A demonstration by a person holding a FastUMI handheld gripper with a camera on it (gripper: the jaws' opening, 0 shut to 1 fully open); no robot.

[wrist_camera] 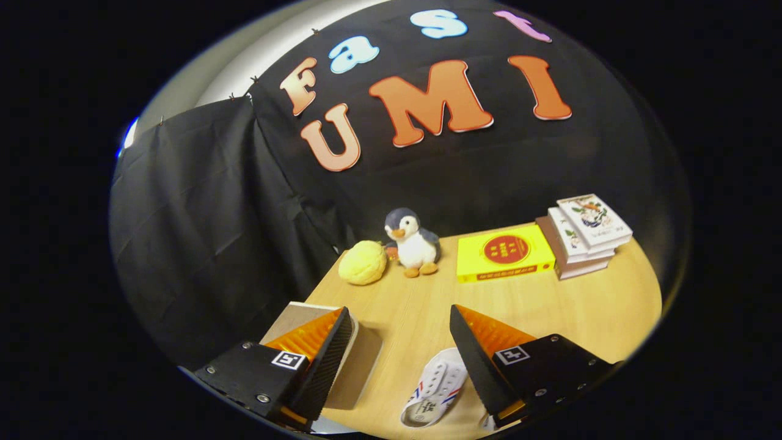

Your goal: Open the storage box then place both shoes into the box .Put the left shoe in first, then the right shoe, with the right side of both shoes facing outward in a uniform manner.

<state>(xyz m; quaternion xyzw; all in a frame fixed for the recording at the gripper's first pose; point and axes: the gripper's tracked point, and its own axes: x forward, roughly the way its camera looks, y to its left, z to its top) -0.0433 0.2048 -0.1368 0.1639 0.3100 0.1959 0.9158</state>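
Your gripper (pixel 400 342) hangs wide apart over the wooden table (pixel 550 311), holding nothing.
Left to right: storage box (pixel 360 360), lid down, behind the left finger; white shoe (pixel 435 385) between the fingers, touching the right one; beyond them a yellow ball (pixel 363 262), penguin toy (pixel 413 242), yellow book (pixel 504 253), stacked books (pixel 583 235).

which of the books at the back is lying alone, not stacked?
The yellow book with the red circle on its cover, lying flat beside the penguin toy. The others form a stack beside it. Gripper is open.
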